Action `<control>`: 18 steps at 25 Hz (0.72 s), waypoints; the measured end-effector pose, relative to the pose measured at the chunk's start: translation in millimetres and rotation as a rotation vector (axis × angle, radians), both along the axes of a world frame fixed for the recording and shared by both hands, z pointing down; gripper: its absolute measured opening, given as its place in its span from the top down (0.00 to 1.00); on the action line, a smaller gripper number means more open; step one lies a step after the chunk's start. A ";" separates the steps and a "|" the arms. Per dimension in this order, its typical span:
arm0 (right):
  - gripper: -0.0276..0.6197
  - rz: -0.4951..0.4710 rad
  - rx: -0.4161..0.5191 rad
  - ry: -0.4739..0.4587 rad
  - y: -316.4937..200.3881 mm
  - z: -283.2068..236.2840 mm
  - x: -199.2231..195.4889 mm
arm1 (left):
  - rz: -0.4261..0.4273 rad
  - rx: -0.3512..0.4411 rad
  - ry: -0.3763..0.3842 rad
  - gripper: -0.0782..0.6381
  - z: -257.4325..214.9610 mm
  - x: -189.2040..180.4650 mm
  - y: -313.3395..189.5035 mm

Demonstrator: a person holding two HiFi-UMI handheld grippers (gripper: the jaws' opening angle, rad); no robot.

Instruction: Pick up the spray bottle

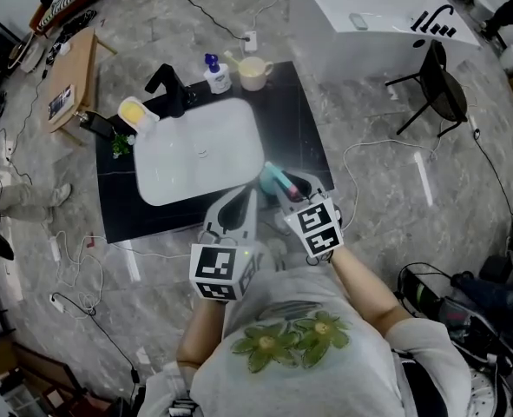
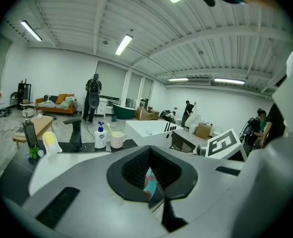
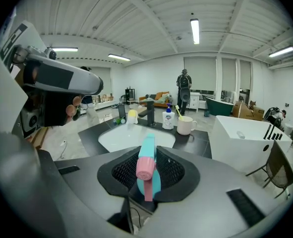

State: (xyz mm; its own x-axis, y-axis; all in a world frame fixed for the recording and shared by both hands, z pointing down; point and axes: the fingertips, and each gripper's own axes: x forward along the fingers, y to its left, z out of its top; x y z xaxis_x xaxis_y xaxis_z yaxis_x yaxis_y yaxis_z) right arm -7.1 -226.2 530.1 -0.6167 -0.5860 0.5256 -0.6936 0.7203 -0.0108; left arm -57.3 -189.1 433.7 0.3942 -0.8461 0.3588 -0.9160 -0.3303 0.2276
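Note:
The spray bottle [image 1: 274, 178] is teal with a pink head, and my right gripper [image 1: 284, 186] is shut on it above the near right corner of the black counter [image 1: 301, 102]. In the right gripper view the bottle [image 3: 147, 168] sits between the black pads [image 3: 178, 170] of the right gripper [image 3: 148, 152], pink nozzle towards the camera. My left gripper [image 1: 241, 200] hovers just left of it, over the counter's near edge. The left gripper [image 2: 148, 150] has its tips together and nothing held; a sliver of the teal bottle [image 2: 149, 181] shows through the hollow between its pads.
A white sink basin [image 1: 200, 150] fills the counter's middle, with a black faucet [image 1: 171, 89], a soap pump bottle [image 1: 217, 75], a cream mug [image 1: 253, 72] and a yellow item [image 1: 136, 113] behind it. A white bathtub [image 1: 369, 16], a black chair [image 1: 438, 85] and a wooden table [image 1: 69, 81] stand around.

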 end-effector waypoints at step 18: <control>0.82 0.005 0.081 -0.063 10.0 -54.3 -0.6 | 0.030 0.034 0.000 0.88 -12.2 4.4 4.5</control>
State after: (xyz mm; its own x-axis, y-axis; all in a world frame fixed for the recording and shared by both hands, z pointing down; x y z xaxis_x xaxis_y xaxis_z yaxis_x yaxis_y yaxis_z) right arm -7.7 -216.2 475.8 -0.6439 -0.6282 0.4368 -0.6973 0.7168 0.0032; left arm -52.8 -184.6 421.5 0.4196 -0.8455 0.3303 -0.9056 -0.3650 0.2160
